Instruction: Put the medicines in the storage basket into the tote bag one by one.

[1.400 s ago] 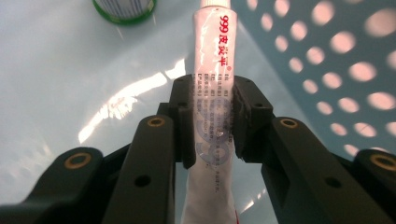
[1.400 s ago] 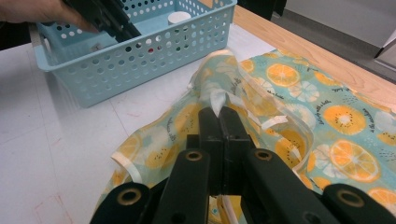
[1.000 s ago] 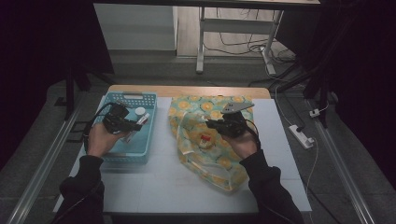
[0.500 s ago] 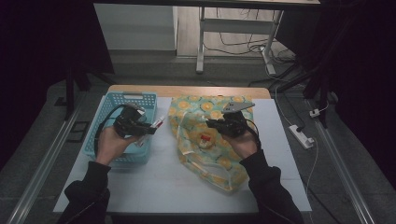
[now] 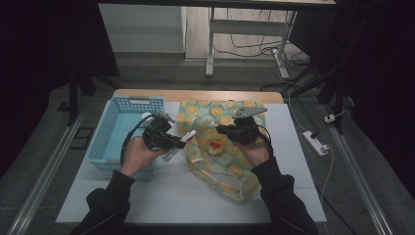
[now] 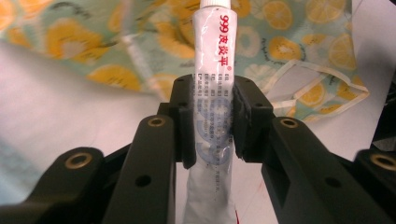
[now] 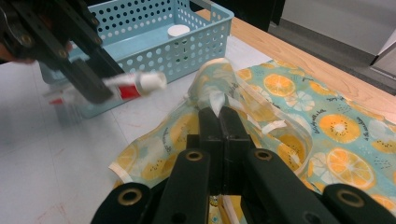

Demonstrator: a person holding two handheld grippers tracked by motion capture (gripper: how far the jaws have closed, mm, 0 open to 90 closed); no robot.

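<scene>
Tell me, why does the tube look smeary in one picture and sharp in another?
Right gripper view: the tube in the far tongs is streaked with blur. Left gripper view: it looks crisp, its red print readable. High view: dim, dark at the edges.

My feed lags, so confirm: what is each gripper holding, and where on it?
Left gripper pinches the tube across its middle, cap forward. Right gripper is shut on a raised fold at the bag's opening edge.
</scene>
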